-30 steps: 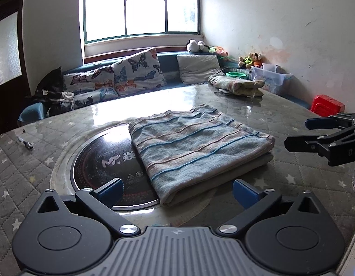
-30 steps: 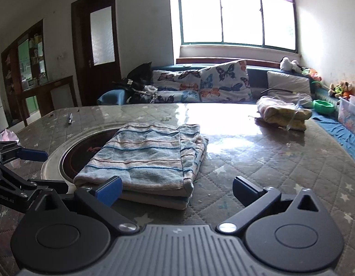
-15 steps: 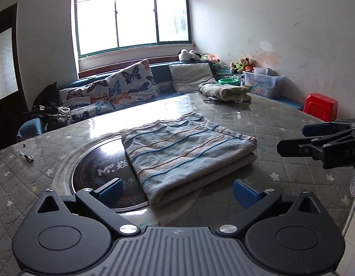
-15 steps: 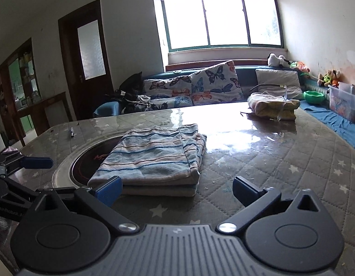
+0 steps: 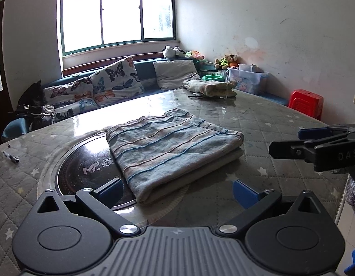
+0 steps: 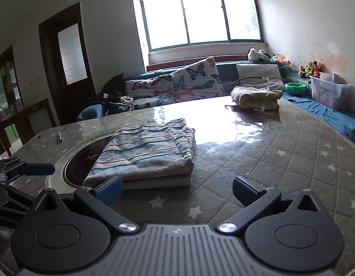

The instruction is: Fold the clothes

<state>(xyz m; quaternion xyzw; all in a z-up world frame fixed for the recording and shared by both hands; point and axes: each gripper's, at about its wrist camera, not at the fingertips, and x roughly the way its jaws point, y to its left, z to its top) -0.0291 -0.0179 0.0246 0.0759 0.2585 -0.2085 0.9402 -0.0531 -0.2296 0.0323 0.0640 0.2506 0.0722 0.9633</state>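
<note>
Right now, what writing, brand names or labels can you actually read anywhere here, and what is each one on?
"DAS": cut off at the frame edge, on the black right gripper.
"GenRobo": also cut off, on the black left gripper.
"M" with Chinese characters: on the round black glass hotplate; characters too blurred to read.
Picture label on the clear plastic storage box: too small to read.

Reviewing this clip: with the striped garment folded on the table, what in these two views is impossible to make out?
- Underside and inner layers of the folded striped garment: covered by its own top layer, both views.
- Printing on the dark round plate: partly under the garment, both views.
- Beige bundle at the far edge: too far to identify.
- Small pen-like item: too small.
- Right gripper in the left wrist view: body cut off by the frame edge.
</note>
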